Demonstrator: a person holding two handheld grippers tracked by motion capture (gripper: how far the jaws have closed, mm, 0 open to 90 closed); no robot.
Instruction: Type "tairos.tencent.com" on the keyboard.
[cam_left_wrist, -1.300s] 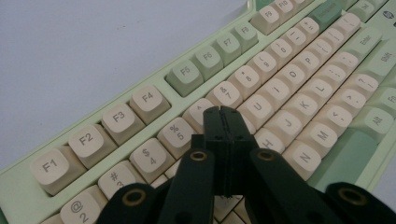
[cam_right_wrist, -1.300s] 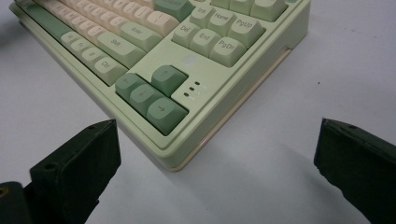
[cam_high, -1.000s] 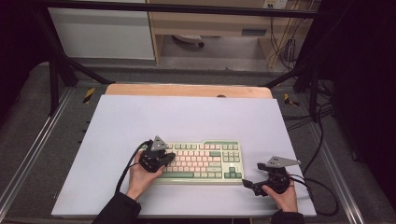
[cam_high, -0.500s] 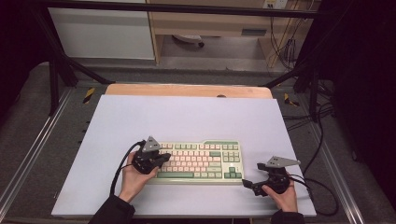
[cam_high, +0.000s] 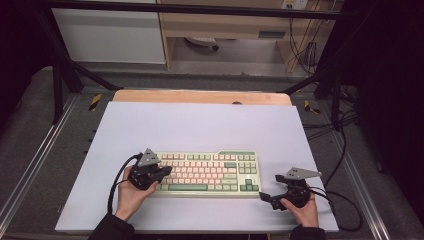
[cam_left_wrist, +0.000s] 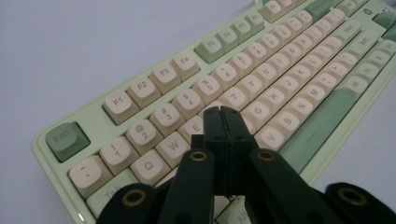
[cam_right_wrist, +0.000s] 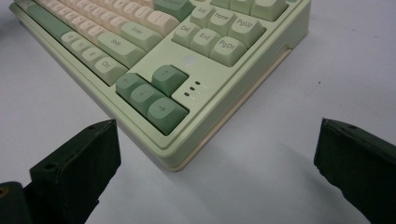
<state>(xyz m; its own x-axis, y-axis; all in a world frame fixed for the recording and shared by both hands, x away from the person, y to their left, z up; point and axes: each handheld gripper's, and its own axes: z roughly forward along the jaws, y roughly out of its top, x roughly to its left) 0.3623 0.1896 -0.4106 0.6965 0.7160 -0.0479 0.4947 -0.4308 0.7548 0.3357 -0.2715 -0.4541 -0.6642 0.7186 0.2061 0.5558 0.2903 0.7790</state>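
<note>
A pale green keyboard (cam_high: 210, 172) with cream and green keys lies on the white mat near the front edge. My left gripper (cam_high: 166, 170) is shut with nothing between its jaws, and its tip hovers just over the letter keys at the keyboard's left end. In the left gripper view the joined jaws (cam_left_wrist: 222, 110) point at the keys around E and R of the keyboard (cam_left_wrist: 280, 70). My right gripper (cam_high: 265, 196) rests open on the mat beside the keyboard's front right corner. In the right gripper view that gripper (cam_right_wrist: 217, 140) stands wide, facing the arrow-key corner of the keyboard (cam_right_wrist: 154, 37).
The white mat (cam_high: 200, 125) covers a wooden table whose bare edge (cam_high: 200, 96) shows at the back. Cables (cam_high: 345, 200) trail off the right side. Black frame bars (cam_high: 65, 70) stand at the back left and back right.
My left gripper has slid left along the keyboard, from over the keys toward its left end, still shut. The right gripper has stayed put.
</note>
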